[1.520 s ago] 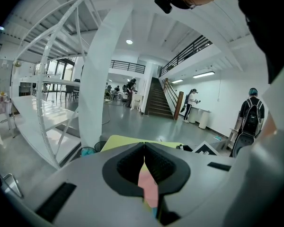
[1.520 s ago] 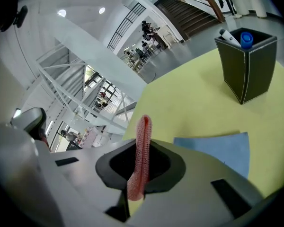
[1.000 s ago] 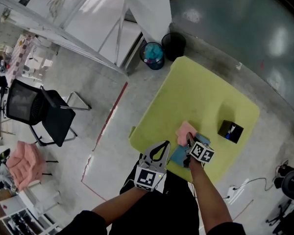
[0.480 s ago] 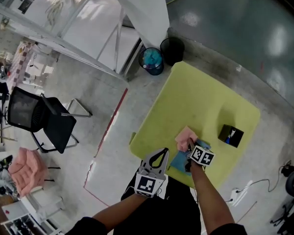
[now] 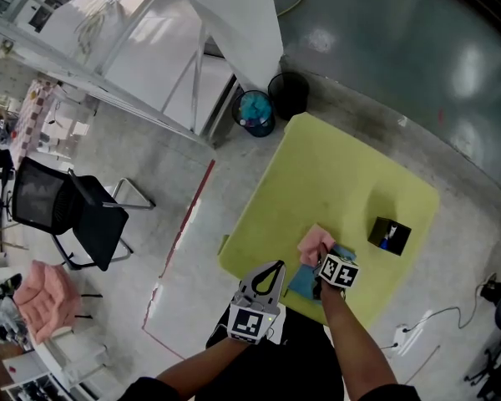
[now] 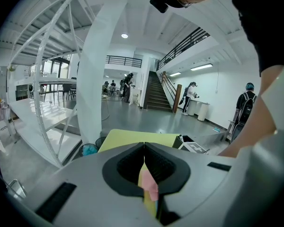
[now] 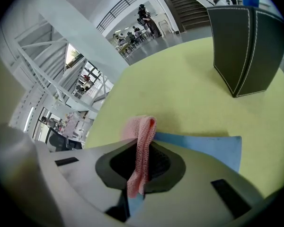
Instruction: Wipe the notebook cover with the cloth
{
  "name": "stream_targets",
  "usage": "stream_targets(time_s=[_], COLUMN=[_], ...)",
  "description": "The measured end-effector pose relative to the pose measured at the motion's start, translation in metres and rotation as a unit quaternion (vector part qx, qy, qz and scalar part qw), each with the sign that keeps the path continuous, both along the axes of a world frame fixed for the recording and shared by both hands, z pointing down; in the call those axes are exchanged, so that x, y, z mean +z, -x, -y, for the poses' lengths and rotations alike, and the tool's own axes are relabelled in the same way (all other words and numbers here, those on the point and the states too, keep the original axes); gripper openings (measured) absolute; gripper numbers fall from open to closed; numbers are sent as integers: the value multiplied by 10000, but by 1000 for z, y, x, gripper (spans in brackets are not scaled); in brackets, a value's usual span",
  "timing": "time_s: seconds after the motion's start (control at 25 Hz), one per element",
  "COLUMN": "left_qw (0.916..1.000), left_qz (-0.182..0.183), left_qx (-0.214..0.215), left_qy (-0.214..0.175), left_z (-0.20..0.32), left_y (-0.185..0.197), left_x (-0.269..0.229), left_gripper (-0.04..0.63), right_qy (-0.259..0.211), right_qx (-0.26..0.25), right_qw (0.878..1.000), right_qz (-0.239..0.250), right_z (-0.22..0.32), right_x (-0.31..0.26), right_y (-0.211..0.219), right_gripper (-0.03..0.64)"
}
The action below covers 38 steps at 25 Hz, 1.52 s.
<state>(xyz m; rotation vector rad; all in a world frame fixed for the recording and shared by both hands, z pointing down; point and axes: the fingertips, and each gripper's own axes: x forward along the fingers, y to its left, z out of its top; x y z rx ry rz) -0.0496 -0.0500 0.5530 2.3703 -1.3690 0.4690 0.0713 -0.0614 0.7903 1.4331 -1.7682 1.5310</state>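
Observation:
A blue notebook (image 5: 303,280) lies near the front edge of the yellow-green table (image 5: 334,182). My right gripper (image 5: 319,258) is shut on a pink cloth (image 5: 316,242), which bunches out past the jaws over the notebook's far left part. In the right gripper view the pink cloth (image 7: 141,143) hangs pinched between the jaws of that gripper (image 7: 141,162), with the blue notebook (image 7: 203,145) just beyond. My left gripper (image 5: 272,267) hovers off the table's front edge, left of the notebook. Its jaws (image 6: 144,148) meet at the tips with nothing held.
A black box (image 5: 390,235) stands upright on the table to the right, also seen as the black box (image 7: 248,46) beyond the notebook. A blue bin (image 5: 256,111) and a black bin (image 5: 288,94) sit past the table's far corner. A black chair (image 5: 67,215) stands to the left.
The head view has shifted a little. The right gripper keeps its hold on the cloth at about the same spot on the notebook; the left gripper stays shut beside it.

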Motion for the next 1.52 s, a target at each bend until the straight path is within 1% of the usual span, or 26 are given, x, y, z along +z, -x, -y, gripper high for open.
stream_targets(time_s=[0.6, 1.4, 1.52], left_qw=[9999, 9995, 9991], left_qz=[100, 123, 194], left_qx=[133, 291, 373], left_qy=[-17, 17, 19], left_z=[1, -6, -7], left_y=[-12, -36, -36], left_x=[0, 1, 2], left_gripper=[17, 17, 17], right_qy=[20, 6, 5], right_qx=[18, -13, 3], right_qw=[10000, 10000, 10000], right_qz=[-36, -87, -87], right_z=[-7, -17, -17], right_x=[0, -1, -1], right_y=[-15, -39, -40], right_gripper=[38, 38, 38])
